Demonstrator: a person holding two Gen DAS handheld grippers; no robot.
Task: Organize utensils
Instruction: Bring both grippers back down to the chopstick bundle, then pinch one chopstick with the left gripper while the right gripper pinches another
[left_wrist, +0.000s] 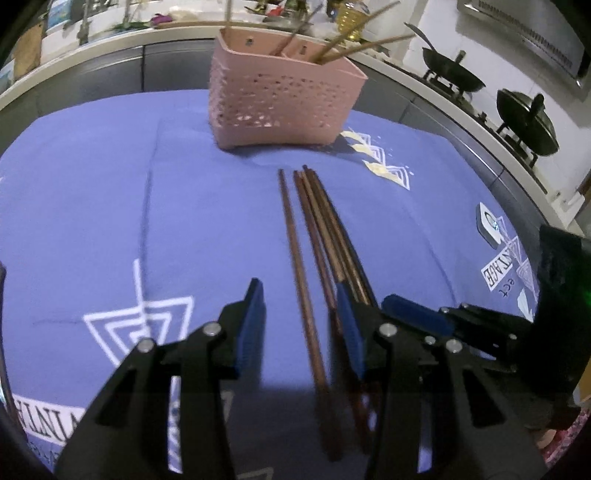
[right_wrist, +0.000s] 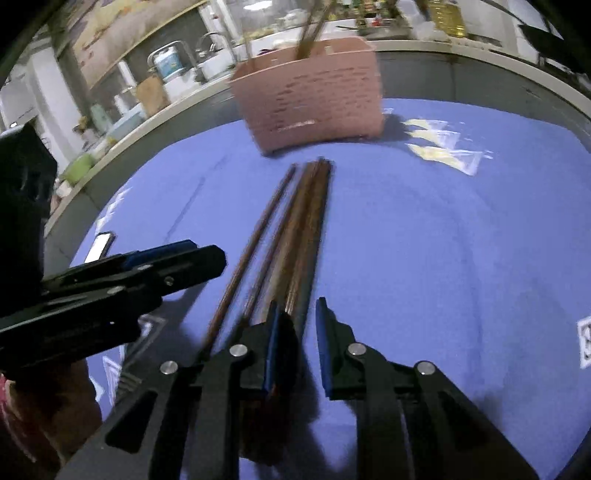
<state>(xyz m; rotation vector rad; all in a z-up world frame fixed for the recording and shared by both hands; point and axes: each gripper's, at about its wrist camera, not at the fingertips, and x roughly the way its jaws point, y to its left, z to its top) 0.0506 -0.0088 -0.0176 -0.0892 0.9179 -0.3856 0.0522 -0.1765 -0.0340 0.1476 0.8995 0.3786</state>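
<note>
Pick-up step: both grippers — left (left_wrist: 300, 325), right (right_wrist: 297, 343) — hovered with jaws wide over the chopsticks (left_wrist: 314, 236) on the worktop (left_wrist: 92, 206), basket (left_wrist: 280, 99) at twelve o'clock. Next, I judged, came closing on one stick.

Both pictures are dim, with a blue tint. The corners are black, and straight lines bend into curves near the edges, like the counter edge (left_wrist: 461, 110) at two o'clock. The left wrist view is mostly sharp in the middle, but the chopsticks (left_wrist: 314, 295) go fuzzy toward six o'clock. The right wrist view is smeary with blur; the pink basket (right_wrist: 310, 96) at twelve o'clock looks streaked. A dark shadow lies on the blue cloth (left_wrist: 92, 221) at six o'clock. A small green glow shows at three o'clock.
</note>
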